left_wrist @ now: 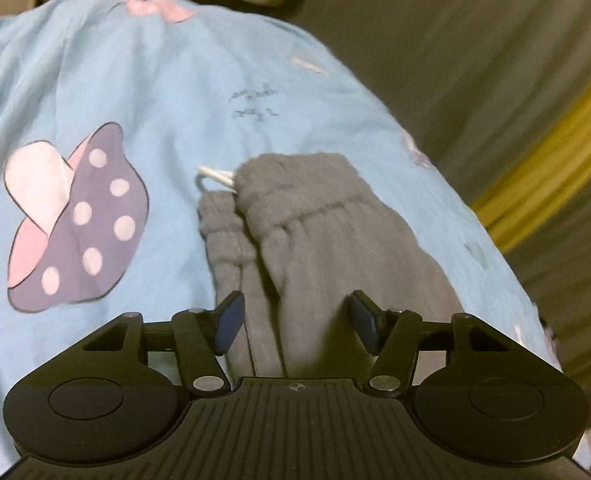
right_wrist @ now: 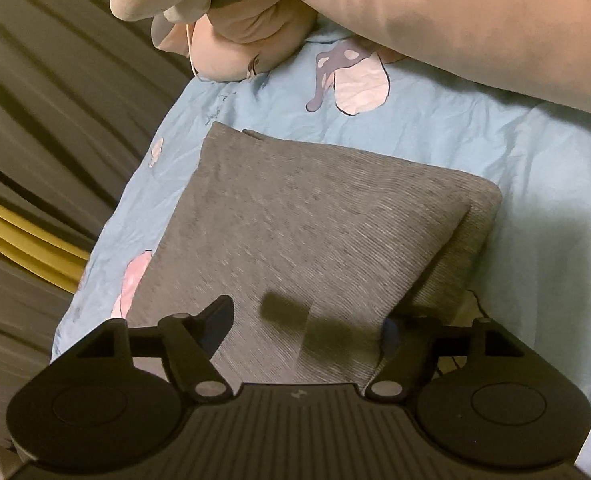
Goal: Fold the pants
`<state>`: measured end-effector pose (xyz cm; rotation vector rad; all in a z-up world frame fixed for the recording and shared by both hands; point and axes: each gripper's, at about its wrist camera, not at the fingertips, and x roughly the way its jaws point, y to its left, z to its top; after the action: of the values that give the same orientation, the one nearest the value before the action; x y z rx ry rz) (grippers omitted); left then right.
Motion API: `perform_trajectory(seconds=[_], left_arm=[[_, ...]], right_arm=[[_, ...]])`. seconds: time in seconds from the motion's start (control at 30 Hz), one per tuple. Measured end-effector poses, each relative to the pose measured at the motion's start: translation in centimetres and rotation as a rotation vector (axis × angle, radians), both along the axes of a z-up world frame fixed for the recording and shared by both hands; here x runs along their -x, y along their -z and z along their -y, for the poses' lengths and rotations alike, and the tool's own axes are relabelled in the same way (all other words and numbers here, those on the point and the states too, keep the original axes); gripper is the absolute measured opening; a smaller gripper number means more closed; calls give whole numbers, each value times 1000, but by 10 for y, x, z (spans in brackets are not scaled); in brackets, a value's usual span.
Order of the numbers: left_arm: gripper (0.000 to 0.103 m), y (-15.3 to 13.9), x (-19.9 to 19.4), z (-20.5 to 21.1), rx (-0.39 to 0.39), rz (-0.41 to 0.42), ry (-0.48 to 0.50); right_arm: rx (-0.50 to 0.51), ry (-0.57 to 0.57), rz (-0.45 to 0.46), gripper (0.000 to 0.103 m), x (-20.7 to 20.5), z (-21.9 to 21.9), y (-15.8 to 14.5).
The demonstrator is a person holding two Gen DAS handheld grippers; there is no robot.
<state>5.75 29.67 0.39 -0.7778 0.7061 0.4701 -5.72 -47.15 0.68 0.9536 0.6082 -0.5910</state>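
Grey pants lie on a light blue sheet, with the elastic waistband and a white drawstring at their far end. My left gripper hovers over their near part, jaws open; the cloth runs between the blue pads without being pinched. In the right wrist view the pants form a flat folded rectangle with layered edges on the right. My right gripper stands open above their near end and casts a shadow on the cloth. Its right fingertip is dim in shadow at the fabric's edge.
The sheet carries cartoon prints, one a purple dotted shape. A long pink pillow and a plush toy lie at the far end. Grey bedding with a yellow stripe drops away beside the sheet's edge.
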Motion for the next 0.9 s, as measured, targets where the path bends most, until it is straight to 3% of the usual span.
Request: perform_trajectory(seconds=[0.1,0.2,0.23,0.3,0.37,0.5,0.6,0.7,0.73,0.77,0.8,0.83,0.9], left_arm=[[52,4,-13,-4,-2,-9,-4],[52,6,-32,-3,-51,-40,47],[43,6,-37,-2,-63,-54,56],[14,5,-41,-3,-67,-68,62],[13,-9,-31,-1,-94,-14,47],[12,-45,3,19,-299,119,50],[12,-39,11,17,-339,120,46],[17,1,-2,5,-275,-95,25],[28,11,0,5,-272,-122,13],[38,14,4,8,-299,-127,2],[63,13,8,14,-352,-142,-17],[81,8,11,20,-425,-158,-41],[84,-4,18,27,-522,-156,-53]], right_arm=[[4,-6,5,81,-2,0,1],[17,-26,6,89,-6,-3,1],[30,-37,-3,90,-8,-5,1],[55,-64,-18,98,-13,-9,0],[73,-79,-35,99,-18,-11,0],[44,-57,-2,99,-13,-7,1],[-13,-10,66,99,-3,1,6],[-54,9,100,99,3,6,7],[-68,14,112,99,5,8,7],[-83,20,122,99,7,9,7],[-113,34,140,98,12,12,7],[-142,54,161,98,18,15,7],[-203,97,195,92,33,22,6]])
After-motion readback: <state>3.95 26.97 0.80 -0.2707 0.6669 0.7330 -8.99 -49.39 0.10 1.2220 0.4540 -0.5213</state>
